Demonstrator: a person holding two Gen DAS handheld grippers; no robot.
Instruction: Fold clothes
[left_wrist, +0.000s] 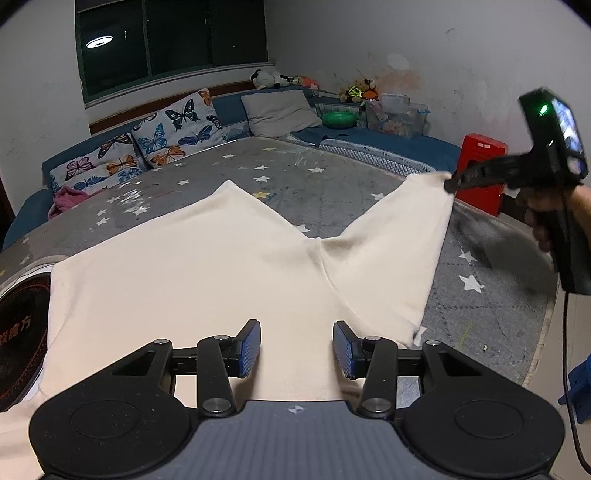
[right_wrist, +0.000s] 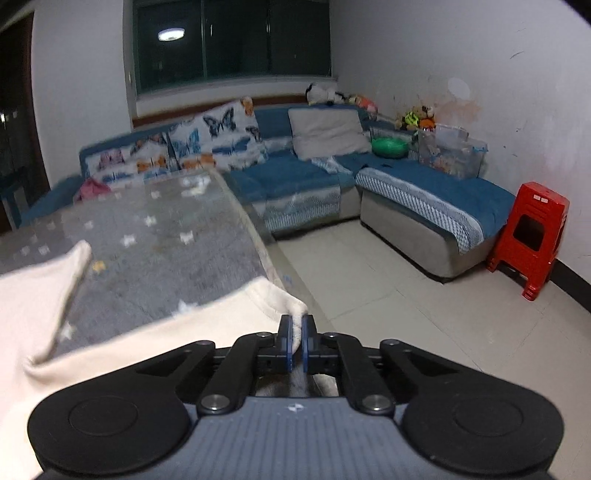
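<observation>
My right gripper (right_wrist: 296, 334) pinches the far leg end of the cream shorts (left_wrist: 207, 258); left gripper (left_wrist: 296, 349) hangs spread over the waist, nearer me.

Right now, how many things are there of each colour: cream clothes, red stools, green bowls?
Cream: 1, the garment
Red: 1, the stool
Green: 1, the bowl
Total: 3
</observation>
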